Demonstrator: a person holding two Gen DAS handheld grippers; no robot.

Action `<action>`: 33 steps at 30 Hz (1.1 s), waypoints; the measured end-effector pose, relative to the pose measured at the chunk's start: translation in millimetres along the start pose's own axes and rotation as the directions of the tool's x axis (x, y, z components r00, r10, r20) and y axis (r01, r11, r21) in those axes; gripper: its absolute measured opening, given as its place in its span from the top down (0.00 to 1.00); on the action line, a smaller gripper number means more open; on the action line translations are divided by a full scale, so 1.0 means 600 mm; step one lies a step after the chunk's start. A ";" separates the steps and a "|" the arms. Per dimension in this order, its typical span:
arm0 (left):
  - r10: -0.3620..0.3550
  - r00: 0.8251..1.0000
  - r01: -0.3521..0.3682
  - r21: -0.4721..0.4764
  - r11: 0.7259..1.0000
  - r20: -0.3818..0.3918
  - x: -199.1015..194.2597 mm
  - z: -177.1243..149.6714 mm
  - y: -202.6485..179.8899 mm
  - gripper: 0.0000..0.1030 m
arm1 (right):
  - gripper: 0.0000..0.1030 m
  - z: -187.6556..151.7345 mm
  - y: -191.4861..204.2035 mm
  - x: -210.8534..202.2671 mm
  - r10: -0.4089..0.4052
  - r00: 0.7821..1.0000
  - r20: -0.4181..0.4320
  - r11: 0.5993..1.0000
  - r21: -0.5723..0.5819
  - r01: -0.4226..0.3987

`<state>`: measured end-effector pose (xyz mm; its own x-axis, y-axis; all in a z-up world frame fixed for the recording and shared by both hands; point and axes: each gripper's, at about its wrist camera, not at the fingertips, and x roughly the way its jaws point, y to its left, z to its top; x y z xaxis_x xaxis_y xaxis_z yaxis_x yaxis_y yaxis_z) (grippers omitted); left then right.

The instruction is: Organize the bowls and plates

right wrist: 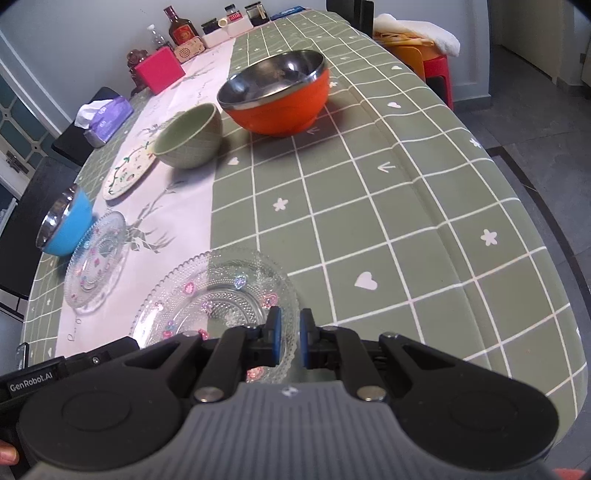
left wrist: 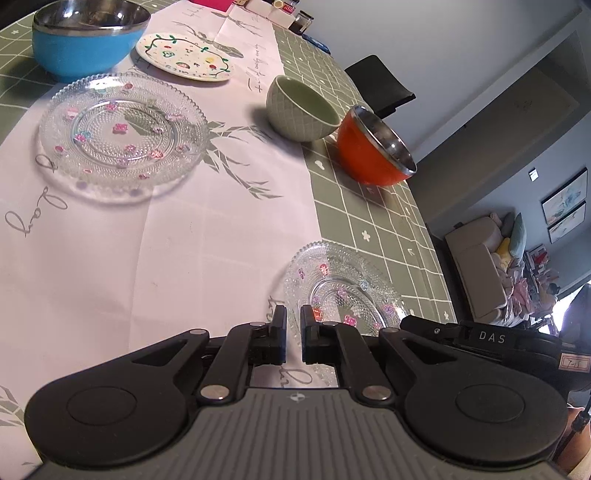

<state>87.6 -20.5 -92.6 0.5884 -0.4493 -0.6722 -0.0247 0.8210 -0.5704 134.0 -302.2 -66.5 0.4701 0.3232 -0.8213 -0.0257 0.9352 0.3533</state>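
Note:
A near glass plate (left wrist: 343, 291) (right wrist: 218, 295) with pink flowers lies at the table's front. My left gripper (left wrist: 294, 334) is shut on its left rim. My right gripper (right wrist: 289, 341) is shut on its right rim. A second glass plate (left wrist: 122, 136) (right wrist: 94, 262) lies further left. A blue bowl (left wrist: 85, 37) (right wrist: 66, 229), a white painted plate (left wrist: 184, 55) (right wrist: 127, 173), a green bowl (left wrist: 301, 109) (right wrist: 188, 136) and an orange bowl (left wrist: 373, 147) (right wrist: 277, 96) stand beyond.
A pink runner (left wrist: 184, 236) lies over the green checked tablecloth (right wrist: 369, 206). A red box (right wrist: 159, 70), a tissue pack (right wrist: 105, 116) and bottles (right wrist: 181, 27) stand at the far end. The table edge (right wrist: 524, 206) drops off to the right.

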 end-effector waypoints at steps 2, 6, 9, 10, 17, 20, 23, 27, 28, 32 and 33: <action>-0.003 1.000 0.003 -0.001 1.000 -0.008 0.003 -0.002 0.001 0.94 | 0.92 -0.001 0.000 0.002 -0.012 1.000 -0.001 1.000 -0.002 0.012; -0.001 1.000 0.001 0.009 1.000 -0.021 0.009 -0.010 0.000 0.94 | 0.92 -0.001 -0.002 0.005 -0.030 1.000 -0.003 1.000 0.002 0.030; 0.003 1.000 -0.003 0.024 1.000 -0.018 0.010 -0.012 -0.005 0.94 | 0.92 -0.002 -0.004 0.005 -0.041 0.999 -0.004 0.999 0.006 0.041; 0.005 1.000 -0.004 0.026 1.000 -0.016 0.010 -0.012 -0.006 0.94 | 0.92 -0.002 -0.005 0.004 -0.042 0.999 -0.003 0.999 0.006 0.042; 0.003 1.000 -0.002 0.029 1.000 -0.015 0.015 -0.009 -0.008 0.94 | 0.91 0.000 -0.005 0.005 -0.051 0.999 0.005 0.999 0.010 0.051; 0.007 1.000 -0.006 0.037 0.999 -0.013 0.015 -0.010 -0.009 0.94 | 0.91 0.000 -0.005 0.005 -0.051 0.999 0.004 0.999 0.010 0.051; -0.003 1.000 0.003 0.039 0.999 -0.013 0.014 -0.010 -0.008 0.93 | 0.82 0.000 -0.001 0.006 -0.051 0.999 -0.004 0.999 0.003 0.051; 0.044 0.999 -0.046 0.068 0.997 0.032 0.002 -0.008 -0.010 0.76 | 0.56 0.000 0.007 -0.008 -0.074 0.996 0.057 0.997 -0.022 0.075; 0.058 0.997 -0.062 0.079 0.995 0.045 -0.003 -0.008 -0.012 0.75 | 0.55 0.000 0.009 -0.011 -0.069 0.995 0.071 0.997 -0.028 0.071; 0.094 0.990 -0.108 0.141 0.984 0.103 -0.034 -0.001 -0.028 0.63 | 0.48 -0.001 0.022 -0.025 -0.038 0.990 0.132 0.997 -0.069 0.048; 0.099 0.988 -0.118 0.166 0.979 0.117 -0.044 0.003 -0.033 0.61 | 0.45 -0.002 0.028 -0.028 -0.035 0.988 0.147 0.995 -0.087 0.048</action>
<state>73.9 -24.3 -63.1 0.6738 -0.3216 -0.6653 0.0411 0.9152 -0.4009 124.8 -291.7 -47.1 0.5956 0.2653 -0.7583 -0.0799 0.9588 0.2727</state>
